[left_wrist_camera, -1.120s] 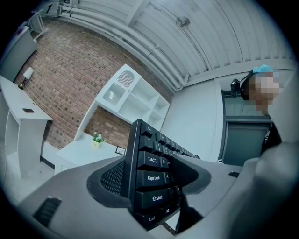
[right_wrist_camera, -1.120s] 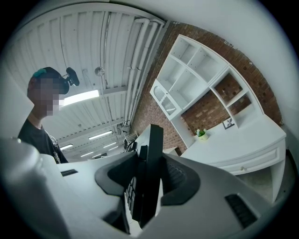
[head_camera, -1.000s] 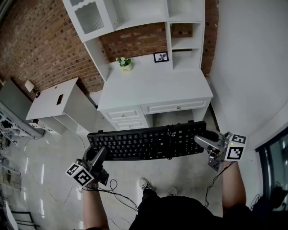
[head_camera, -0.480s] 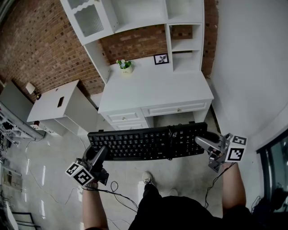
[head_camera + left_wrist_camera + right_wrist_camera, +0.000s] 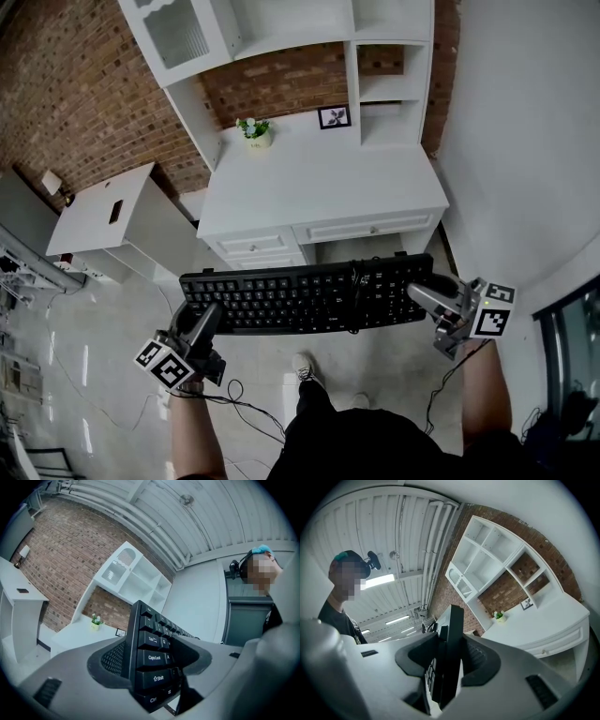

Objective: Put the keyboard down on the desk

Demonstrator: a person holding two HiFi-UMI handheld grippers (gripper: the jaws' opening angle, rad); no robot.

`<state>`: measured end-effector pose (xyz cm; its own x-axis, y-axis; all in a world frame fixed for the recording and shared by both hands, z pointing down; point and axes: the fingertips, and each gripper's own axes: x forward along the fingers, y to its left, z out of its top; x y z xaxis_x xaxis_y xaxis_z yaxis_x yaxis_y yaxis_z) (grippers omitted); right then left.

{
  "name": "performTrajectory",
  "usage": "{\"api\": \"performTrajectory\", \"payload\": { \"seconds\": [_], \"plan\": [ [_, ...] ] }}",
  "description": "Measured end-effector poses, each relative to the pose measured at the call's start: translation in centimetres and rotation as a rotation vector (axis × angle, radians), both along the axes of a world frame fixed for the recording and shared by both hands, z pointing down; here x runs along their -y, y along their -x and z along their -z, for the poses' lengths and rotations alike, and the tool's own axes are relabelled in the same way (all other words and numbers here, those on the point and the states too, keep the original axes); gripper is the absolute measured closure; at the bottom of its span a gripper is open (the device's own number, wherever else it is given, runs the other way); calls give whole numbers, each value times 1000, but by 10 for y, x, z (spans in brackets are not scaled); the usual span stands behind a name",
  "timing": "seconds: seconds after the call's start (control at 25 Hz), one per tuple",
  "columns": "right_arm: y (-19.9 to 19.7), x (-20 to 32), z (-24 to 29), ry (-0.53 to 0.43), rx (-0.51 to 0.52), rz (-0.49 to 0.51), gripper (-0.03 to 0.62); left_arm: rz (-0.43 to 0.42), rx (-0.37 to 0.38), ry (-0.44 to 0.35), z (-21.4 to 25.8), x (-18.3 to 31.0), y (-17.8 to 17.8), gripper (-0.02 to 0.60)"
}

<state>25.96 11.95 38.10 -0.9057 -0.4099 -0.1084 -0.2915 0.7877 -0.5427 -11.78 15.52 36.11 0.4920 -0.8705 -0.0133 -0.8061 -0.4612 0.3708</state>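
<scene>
A black keyboard (image 5: pixel 305 294) hangs level in the air above the floor, in front of the white desk (image 5: pixel 319 178). My left gripper (image 5: pixel 202 323) is shut on its left end, where the Caps Lock and Shift keys (image 5: pixel 154 658) sit between the jaws. At the other end my right gripper (image 5: pixel 424 294) is shut on the keyboard (image 5: pixel 449 658), which stands edge-on between its jaws. A black cable (image 5: pixel 354 278) runs off the keyboard's middle.
On the desk's back stand a small potted plant (image 5: pixel 254 130) and a framed picture (image 5: pixel 334 116), under white shelves (image 5: pixel 375 56). A white side cabinet (image 5: pixel 112 214) stands at left. Desk drawers (image 5: pixel 361 228) face me. Cables (image 5: pixel 239 401) lie on the tiled floor by my feet.
The view has shifted slightly; the desk sits a little lower and nearer in the picture. Both grippers keep the keyboard held in the same way.
</scene>
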Motion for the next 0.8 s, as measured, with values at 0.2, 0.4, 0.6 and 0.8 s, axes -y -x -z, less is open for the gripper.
{"api": "performTrajectory", "payload": {
  "seconds": [0.2, 0.4, 0.6, 0.8],
  "plan": [
    [39, 61, 7, 23, -28, -7, 434, -7, -27, 23, -3, 64, 40, 285],
    [64, 98, 1, 38, -43, -23, 434, -19, -46, 42, -16, 105, 65, 285],
    [92, 124, 0, 58, -46, -51, 434, -43, -54, 63, -20, 141, 93, 285],
    [123, 152, -1, 65, -50, -77, 434, -65, -60, 73, -24, 178, 125, 285]
  ]
}}
